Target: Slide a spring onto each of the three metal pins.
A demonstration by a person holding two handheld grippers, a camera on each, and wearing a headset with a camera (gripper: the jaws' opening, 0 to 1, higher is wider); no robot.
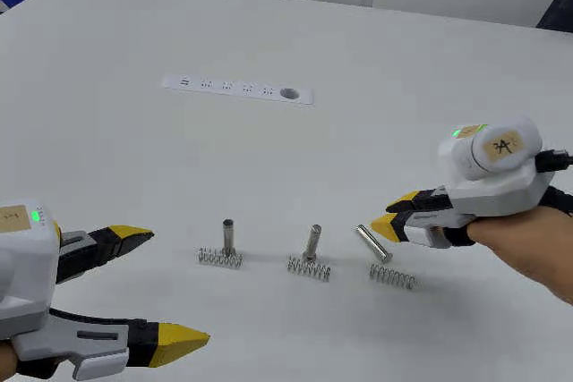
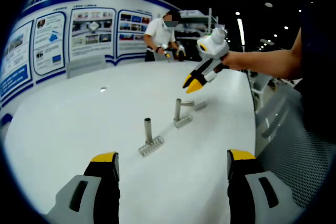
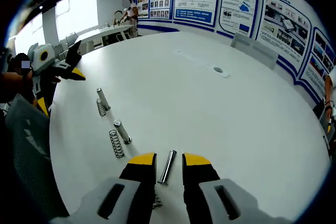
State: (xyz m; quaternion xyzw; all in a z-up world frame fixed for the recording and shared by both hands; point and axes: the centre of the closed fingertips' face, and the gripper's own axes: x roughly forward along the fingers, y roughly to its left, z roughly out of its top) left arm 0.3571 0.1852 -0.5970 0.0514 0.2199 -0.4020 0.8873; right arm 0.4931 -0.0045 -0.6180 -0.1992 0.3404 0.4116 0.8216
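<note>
Two metal pins stand upright on the white table: the left pin (image 1: 228, 236) and the middle pin (image 1: 312, 241). A third pin (image 1: 373, 243) lies flat at the right. A loose spring lies in front of each: left spring (image 1: 219, 258), middle spring (image 1: 308, 268), right spring (image 1: 392, 276). My right gripper (image 1: 394, 214) hovers at the far end of the lying pin (image 3: 167, 166), which appears between its narrowly open jaws without being gripped. My left gripper (image 1: 166, 288) is wide open and empty, left of the row and facing the left pin (image 2: 148, 129).
A flush socket strip (image 1: 237, 89) is set into the table further back. The table's edge (image 2: 251, 129) runs close to the pins on my side. A person (image 2: 160, 35) works at another table in the background.
</note>
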